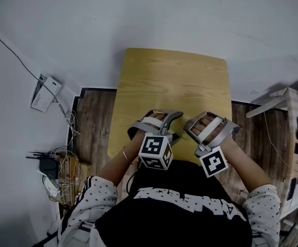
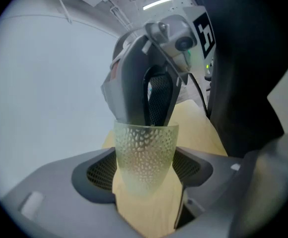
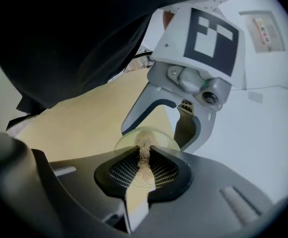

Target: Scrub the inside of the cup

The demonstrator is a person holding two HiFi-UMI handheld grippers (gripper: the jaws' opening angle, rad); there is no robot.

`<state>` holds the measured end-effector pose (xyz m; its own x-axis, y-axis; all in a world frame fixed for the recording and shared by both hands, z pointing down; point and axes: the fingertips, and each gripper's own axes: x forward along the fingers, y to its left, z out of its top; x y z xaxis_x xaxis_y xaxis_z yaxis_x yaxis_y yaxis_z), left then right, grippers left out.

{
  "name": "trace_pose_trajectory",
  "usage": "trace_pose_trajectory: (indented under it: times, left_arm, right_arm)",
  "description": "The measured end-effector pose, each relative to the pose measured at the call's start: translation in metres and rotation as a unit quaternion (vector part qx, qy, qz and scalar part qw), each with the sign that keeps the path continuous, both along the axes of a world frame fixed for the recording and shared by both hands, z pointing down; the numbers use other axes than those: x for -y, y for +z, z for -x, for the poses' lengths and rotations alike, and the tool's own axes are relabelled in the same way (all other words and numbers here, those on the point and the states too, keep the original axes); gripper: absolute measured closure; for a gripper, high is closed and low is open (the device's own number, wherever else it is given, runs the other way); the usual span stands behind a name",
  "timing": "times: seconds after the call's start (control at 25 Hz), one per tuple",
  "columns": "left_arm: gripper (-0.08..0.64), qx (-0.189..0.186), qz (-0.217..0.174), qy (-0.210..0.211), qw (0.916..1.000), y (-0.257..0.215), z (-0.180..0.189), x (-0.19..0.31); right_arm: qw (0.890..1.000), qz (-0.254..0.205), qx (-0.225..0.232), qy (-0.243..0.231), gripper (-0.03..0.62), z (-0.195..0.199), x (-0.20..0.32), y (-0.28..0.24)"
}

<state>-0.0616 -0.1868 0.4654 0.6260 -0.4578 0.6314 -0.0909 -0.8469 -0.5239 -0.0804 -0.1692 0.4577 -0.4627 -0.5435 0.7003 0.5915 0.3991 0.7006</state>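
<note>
Person is leaning over a pale yellow wooden surface (image 1: 174, 71), holding both tongs close together near its near edge.

Left tongs (image 2: 145, 175) are pinching the cup (image 2: 145, 148) by its sides, one mesh-padded jaw pressing on each flank. The cup is translucent, pale green and dimpled all over. Its mouth is pointing away from the left tongs and towards the right tongs (image 3: 143, 157). The yellow surface is showing below and behind the cup; cannot tell whether its base is touching it.

Right tongs are squeezing together on a scrubber (image 3: 144, 144), a tan fibrous tuft that is sticking out past the jaw tips. The tuft is sitting right at the cup's mouth, with the rim curving round just beyond it. In the left gripper view the right jaws are reaching down into the opening, their tips dipping below the rim.

The left marker cube (image 1: 155, 151) and the right marker cube (image 1: 213, 162) are riding just beside each other, above the person's black top (image 1: 185, 210). In the head view the cup is mostly hiding between the two tongs.

Dark plank floor (image 1: 95, 127) is showing on either side of the surface. A tangle of cables (image 1: 61, 169) is lying to the person's left, with a white box (image 1: 45, 92) a little beyond it.
</note>
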Motion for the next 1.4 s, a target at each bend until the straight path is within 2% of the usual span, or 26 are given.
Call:
trace_pose_trajectory:
  times: [0.04, 0.12, 0.28, 0.44, 0.64, 0.76, 0.92, 1.04, 1.12, 1.2, 1.4]
  left_arm:
    - [0.207, 0.001, 0.001, 0.002, 1.0000, 0.000, 0.000, 0.000]
    - [0.207, 0.005, -0.007, 0.003, 1.0000, -0.001, 0.000, 0.001]
    - [0.207, 0.011, -0.032, -0.002, 0.9994, -0.003, -0.002, 0.005]
    - [0.207, 0.013, -0.044, -0.003, 0.9990, -0.004, -0.003, 0.005]
    - [0.207, 0.015, -0.074, -0.007, 0.9971, -0.009, -0.005, 0.007]
    - [0.207, 0.019, -0.090, -0.007, 0.9957, -0.011, -0.005, 0.008]
    - [0.207, 0.022, -0.111, -0.001, 0.9936, -0.012, -0.007, 0.010]
    - [0.206, 0.027, -0.122, 0.000, 0.9921, -0.011, -0.010, 0.010]
    - [0.206, 0.030, -0.130, -0.001, 0.9911, -0.014, -0.011, 0.011]
    - [0.206, 0.033, -0.137, -0.002, 0.9900, -0.016, -0.012, 0.012]
    - [0.206, 0.039, -0.145, -0.006, 0.9887, -0.012, -0.016, 0.013]
  right_arm:
    - [1.000, -0.014, -0.004, -0.009, 0.523, 0.000, 0.002, -0.001]
    - [1.000, -0.014, -0.003, -0.002, 0.523, -0.001, 0.003, 0.000]
    - [0.996, 0.055, 0.021, 0.064, 0.523, -0.008, 0.001, 0.008]
    - [0.986, 0.093, 0.068, 0.121, 0.523, -0.005, 0.004, 0.003]
    - [0.960, 0.149, 0.130, 0.196, 0.523, -0.004, 0.007, 0.000]
    - [0.934, 0.196, 0.166, 0.247, 0.524, -0.004, 0.007, -0.002]
    - [0.881, 0.272, 0.226, 0.314, 0.525, -0.004, 0.008, -0.006]
    - [0.827, 0.327, 0.274, 0.366, 0.525, -0.005, 0.010, -0.008]
    - [0.780, 0.371, 0.311, 0.397, 0.525, -0.006, 0.011, -0.010]
    - [0.726, 0.416, 0.346, 0.424, 0.525, -0.007, 0.013, -0.012]
    - [0.605, 0.499, 0.411, 0.464, 0.525, -0.013, 0.016, -0.012]
